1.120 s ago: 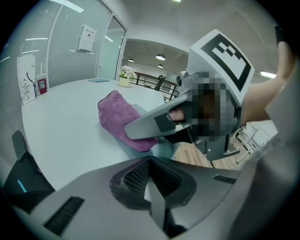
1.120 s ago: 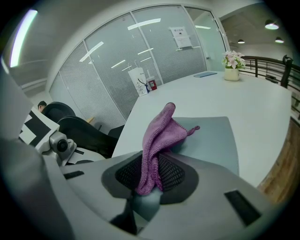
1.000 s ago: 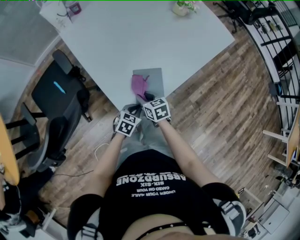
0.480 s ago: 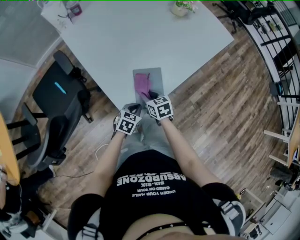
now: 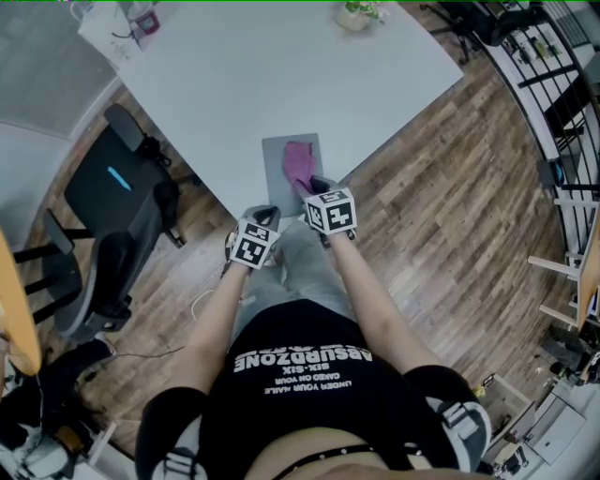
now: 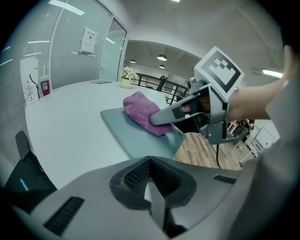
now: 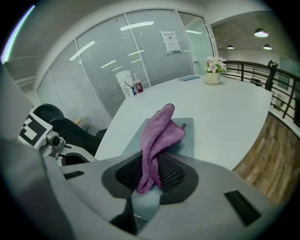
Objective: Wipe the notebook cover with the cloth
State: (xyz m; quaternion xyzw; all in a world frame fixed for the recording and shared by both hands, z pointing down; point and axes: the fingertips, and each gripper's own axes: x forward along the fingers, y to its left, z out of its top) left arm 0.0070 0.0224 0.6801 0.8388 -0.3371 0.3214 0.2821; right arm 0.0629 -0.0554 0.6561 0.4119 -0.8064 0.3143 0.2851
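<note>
A grey notebook [image 5: 283, 161] lies at the near corner of the white table [image 5: 281, 75]. A purple cloth [image 5: 300, 167] rests on its cover, toward the right side. My right gripper [image 5: 313, 186] is shut on the cloth, whose near end is pinched between the jaws [image 7: 152, 161] while the rest drapes forward onto the notebook [image 7: 187, 136]. My left gripper [image 5: 267, 215] hovers just off the table's edge, left of the right one, its jaws shut with nothing in them. The left gripper view shows the notebook [image 6: 136, 138], the cloth [image 6: 143, 111] and the right gripper [image 6: 157, 119] pressing on it.
A black office chair [image 5: 117, 192] stands left of the table corner. A small flower pot [image 5: 361, 13] and a small item [image 5: 145, 17] sit at the table's far side. Wooden floor [image 5: 441, 216] runs to the right, with a dark railing [image 5: 553, 84] beyond.
My right gripper has carried the cloth from the left part of the notebook cover toward its right side. The left gripper has stayed about where it was.
</note>
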